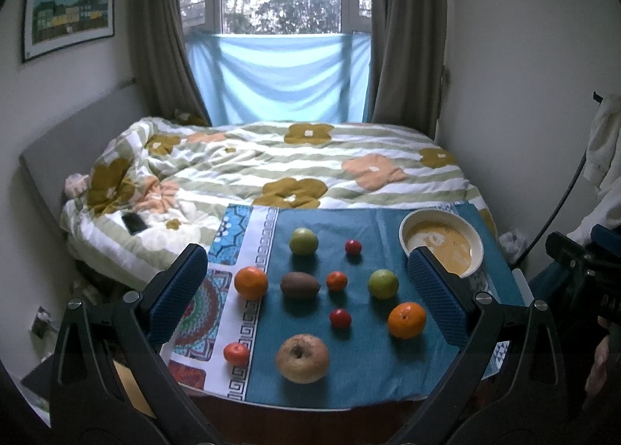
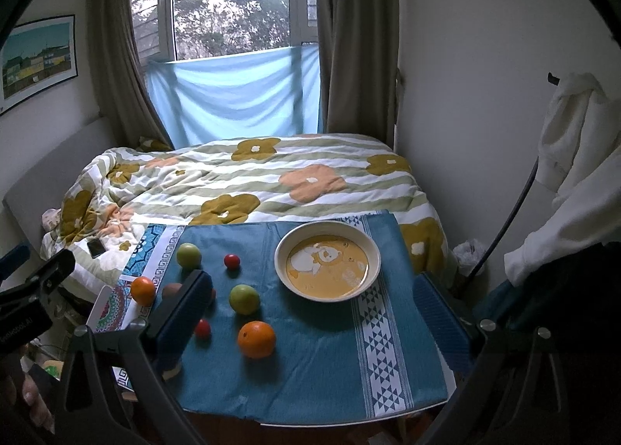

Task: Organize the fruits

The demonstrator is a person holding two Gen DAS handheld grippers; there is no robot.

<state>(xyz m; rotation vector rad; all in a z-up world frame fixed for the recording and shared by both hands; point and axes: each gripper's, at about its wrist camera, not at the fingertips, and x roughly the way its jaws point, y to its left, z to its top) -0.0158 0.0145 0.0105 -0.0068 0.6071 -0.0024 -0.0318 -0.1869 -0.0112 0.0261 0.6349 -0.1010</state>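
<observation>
While both tools hang above the near edge of the blue cloth [image 1: 349, 375], the left gripper [image 1: 306, 290] has its fingers spread wide with nothing between them, and the right gripper [image 2: 310, 313] is likewise splayed and holding nothing. Between the left gripper's fingers, closest to it, sits a brownish apple [image 1: 302, 358]; just ahead of that lies a small red fruit [image 1: 340, 317], with a kiwi [image 1: 299, 284] and a small orange fruit [image 1: 336, 281] farther ahead. Beside its right finger are an orange [image 1: 406, 319] and, beyond that, a green apple [image 1: 383, 283]; near its left finger rest another orange [image 1: 250, 282] and, closer in, a small tangerine [image 1: 236, 353]. Farthest ahead lie a second green apple [image 1: 303, 241] and another small red fruit [image 1: 353, 246]. All the fruits are apart from one another on the cloth. Ahead of the right gripper, between its fingers, stands a cream bowl [image 2: 283, 247] with a bear print inside, holding no fruit. Beyond the cloth stretches a bed with a flowered duvet [image 2: 271, 181].
</observation>
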